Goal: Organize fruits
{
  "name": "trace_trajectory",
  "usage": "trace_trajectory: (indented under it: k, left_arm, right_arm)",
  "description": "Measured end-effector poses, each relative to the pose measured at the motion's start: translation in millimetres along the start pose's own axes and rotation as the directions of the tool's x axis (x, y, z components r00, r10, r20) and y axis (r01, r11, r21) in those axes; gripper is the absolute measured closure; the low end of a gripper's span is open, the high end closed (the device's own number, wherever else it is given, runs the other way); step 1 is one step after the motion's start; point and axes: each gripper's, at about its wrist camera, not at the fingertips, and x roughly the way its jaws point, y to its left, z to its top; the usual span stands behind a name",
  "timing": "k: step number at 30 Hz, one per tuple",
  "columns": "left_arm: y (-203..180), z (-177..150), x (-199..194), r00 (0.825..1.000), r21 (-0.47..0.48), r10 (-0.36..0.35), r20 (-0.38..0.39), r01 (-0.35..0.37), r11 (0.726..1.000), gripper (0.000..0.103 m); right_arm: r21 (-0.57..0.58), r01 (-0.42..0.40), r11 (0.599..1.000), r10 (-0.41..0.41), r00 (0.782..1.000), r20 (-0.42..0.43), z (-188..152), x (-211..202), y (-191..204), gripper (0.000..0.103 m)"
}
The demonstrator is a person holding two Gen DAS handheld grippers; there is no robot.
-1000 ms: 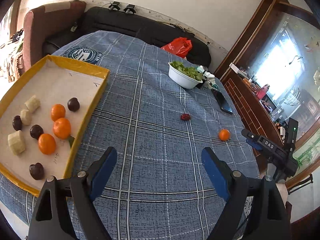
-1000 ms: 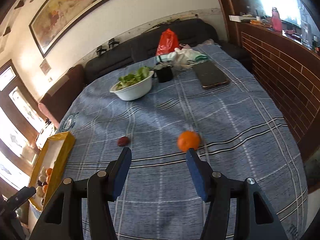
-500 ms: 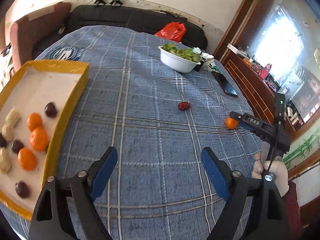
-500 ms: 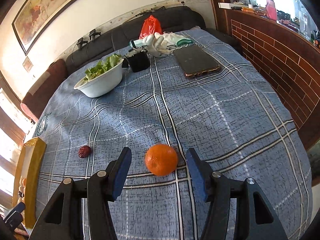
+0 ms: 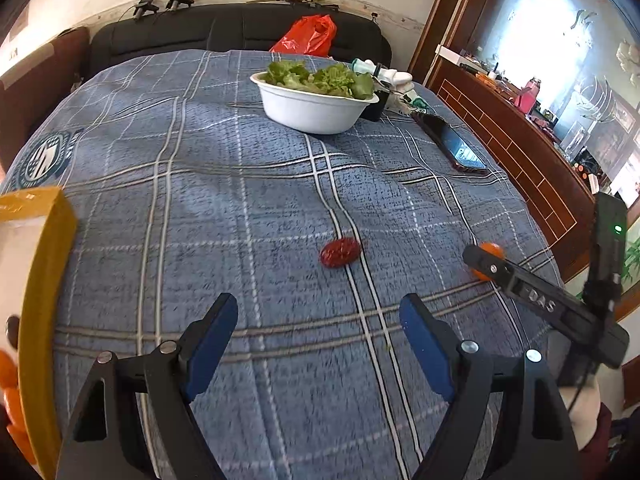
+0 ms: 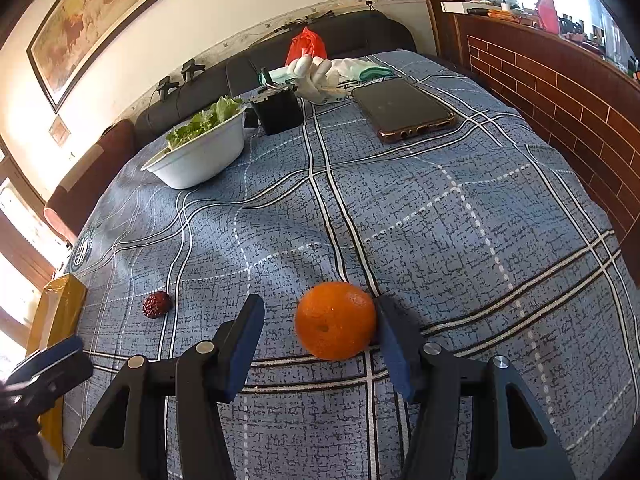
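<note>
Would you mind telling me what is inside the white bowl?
The white bowl holds green lettuce leaves heaped above its rim. Anything beneath the leaves is covered from both views.

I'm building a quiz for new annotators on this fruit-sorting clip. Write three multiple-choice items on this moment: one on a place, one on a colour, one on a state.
1. Where is the orange?
A. in the white bowl
B. between the fingers of the right tongs
C. on the phone

2. What colour is the small wrinkled fruit lying on the cloth?
A. dark red
B. green
C. white

3. How do the left tongs stand?
A. shut on the orange
B. shut on nothing
C. open, holding nothing

Answers:
1 B: the right wrist view shows the orange on the plaid cloth inside the open right tongs, close against one finger with a gap at the other.
2 A: both views show it dark red.
3 C: the left wrist view shows the fingers wide apart over bare cloth, the red fruit lying ahead of them.
</note>
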Motion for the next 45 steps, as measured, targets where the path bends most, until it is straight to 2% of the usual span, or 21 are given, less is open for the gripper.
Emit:
trace_trajectory:
  k: [5, 8, 12, 16, 17, 21, 34, 45]
  left_arm:
    - [-16, 13, 33, 0.999, 0.100, 0.034, -0.003, -0.033, 0.994, 0.023]
    - [-22, 19, 49, 0.999, 0.149, 0.045, -0.022, -0.041, 0.988, 0.033]
    - [-30, 20, 65, 0.997, 0.207, 0.067, -0.037, -0.058, 0.977, 0.057]
    - [-36, 18, 65, 0.998, 0.228, 0.053, -0.019, -0.048, 0.973, 0.075]
    - [-38, 18, 65, 0.998, 0.234, 0.062, -0.015, -0.057, 0.971, 0.075]
    - [-37, 16, 62, 0.998, 0.224, 0.062, -0.003, -0.060, 0.973, 0.075]
    - [-34, -2, 15, 0.997, 0.147, 0.062, 0.040, -0.068, 0.987, 0.075]
    - [-18, -22, -51, 0.992, 0.070, 0.048, 0.120, -0.057, 0.996, 0.075]
  right_arm:
    - [-0.022, 0.006, 1.000, -0.006, 1.000, -0.006, 0, 0, 4, 0.043]
    - [-0.029, 0.009, 1.000, -0.009, 1.000, -0.009, 0, 1, 5, 0.043]
    - [-0.035, 0.011, 0.999, -0.012, 1.000, -0.013, 0, 1, 6, 0.043]
    - [-0.038, 0.015, 0.999, -0.016, 1.000, -0.016, 0, 2, 8, 0.045]
    - [-0.040, 0.019, 0.999, -0.019, 1.000, -0.017, 0, 2, 8, 0.047]
    - [-0.051, 0.021, 0.998, -0.022, 0.999, -0.024, -1, 2, 10, 0.065]
    - [-0.037, 0.002, 0.999, -0.003, 1.000, -0.018, -1, -1, 7, 0.066]
    - [-0.028, 0.032, 0.999, -0.030, 0.999, 0.041, -1, -6, 6, 0.066]
